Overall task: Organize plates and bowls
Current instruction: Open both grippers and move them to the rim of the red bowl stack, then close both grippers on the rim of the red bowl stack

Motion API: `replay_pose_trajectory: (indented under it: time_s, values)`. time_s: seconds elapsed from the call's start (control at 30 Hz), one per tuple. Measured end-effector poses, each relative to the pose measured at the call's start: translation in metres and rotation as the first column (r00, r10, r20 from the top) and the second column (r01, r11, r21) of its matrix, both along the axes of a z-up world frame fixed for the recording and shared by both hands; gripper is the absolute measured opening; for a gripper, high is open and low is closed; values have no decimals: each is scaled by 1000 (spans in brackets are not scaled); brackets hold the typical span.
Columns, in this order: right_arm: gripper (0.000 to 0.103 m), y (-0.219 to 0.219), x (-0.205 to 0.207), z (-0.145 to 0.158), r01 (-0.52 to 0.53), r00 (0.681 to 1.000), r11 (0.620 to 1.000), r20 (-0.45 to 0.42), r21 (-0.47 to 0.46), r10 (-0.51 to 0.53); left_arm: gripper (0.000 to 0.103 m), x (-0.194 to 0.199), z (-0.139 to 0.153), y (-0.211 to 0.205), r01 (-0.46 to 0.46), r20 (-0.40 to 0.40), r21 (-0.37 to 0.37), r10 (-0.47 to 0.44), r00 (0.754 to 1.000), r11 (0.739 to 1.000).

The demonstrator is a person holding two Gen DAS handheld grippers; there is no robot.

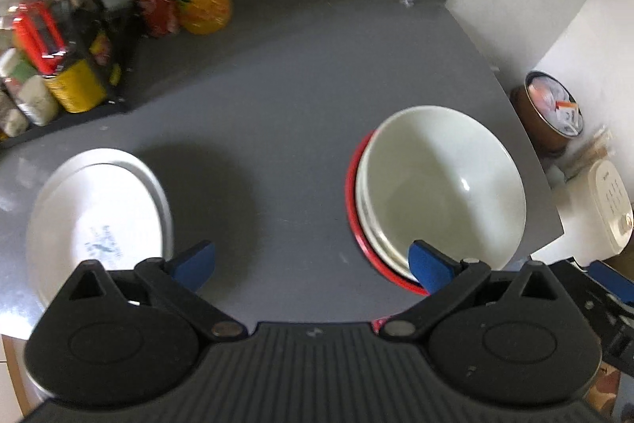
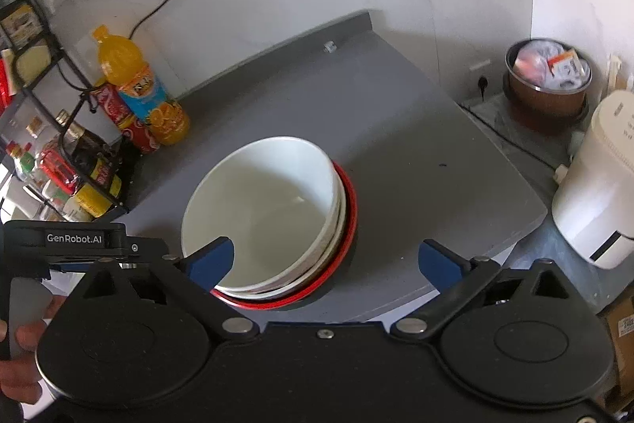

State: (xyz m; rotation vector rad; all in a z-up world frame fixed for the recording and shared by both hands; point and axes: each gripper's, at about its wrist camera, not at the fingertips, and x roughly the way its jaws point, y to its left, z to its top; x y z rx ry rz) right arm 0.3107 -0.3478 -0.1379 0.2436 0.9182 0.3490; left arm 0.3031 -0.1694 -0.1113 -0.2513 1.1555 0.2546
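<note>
I hold both the left gripper (image 1: 313, 266) and right gripper (image 2: 327, 260) spread, empty, above nested white bowls (image 2: 261, 213); plates (image 1: 99, 209) stacked apart.

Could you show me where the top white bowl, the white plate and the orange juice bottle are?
top white bowl (image 2: 261, 209), right wrist view, inside bottom of the bowl.
white plate (image 1: 99, 201), left wrist view, flat centre.
orange juice bottle (image 2: 138, 86), right wrist view, on its label.
</note>
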Motion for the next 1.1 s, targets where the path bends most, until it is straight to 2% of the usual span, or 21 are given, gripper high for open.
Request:
replay_pose_trajectory:
  time_s: [0.23, 0.37, 0.43, 0.57, 0.63, 0.67, 0.8, 0.93, 1.03, 1.1]
  values:
    - [95, -2, 21, -20, 5, 998, 1000, -67, 5, -4, 100, 28, -12, -11, 22, 2, -45, -22, 1000, 999]
    - [86, -1, 34, -35, 9, 993, 1000, -114, 11, -8, 99, 41, -21, -15, 24, -3, -55, -24, 1000, 998]
    - [85, -2, 38, -43, 15, 990, 1000, -138, 18, -12, 92, 47, -28, -18, 29, -19, -53, -30, 999, 998]
    - [82, -3, 44, -53, 15, 986, 1000, -164, 20, -11, 81, 57, -43, -16, -21, -78, -107, 12, 997, 994]
    - [78, -3, 47, -57, 17, 985, 1000, -172, 25, -12, 70, 60, -49, -14, -36, -99, -116, 24, 995, 993]
    - [75, -3, 49, -60, 17, 984, 999, -180, 29, -11, 68, 62, -52, -14, -39, -108, -118, 26, 994, 992]
    - [69, -1, 58, -66, 16, 979, 1000, -203, 27, -11, 46, 67, -58, -15, -50, -130, -125, 33, 991, 991]
    - [67, 1, 65, -74, 15, 972, 999, -234, 31, -7, 40, 70, -61, -13, -65, -139, -121, 48, 989, 991]
    - [59, 3, 69, -80, 7, 967, 999, -255, 46, 4, 30, 70, -62, -9, -80, -144, -116, 63, 988, 990]
    - [49, 5, 70, -82, 4, 965, 998, -261, 65, 13, 24, 70, -64, -7, -91, -150, -118, 72, 986, 989]
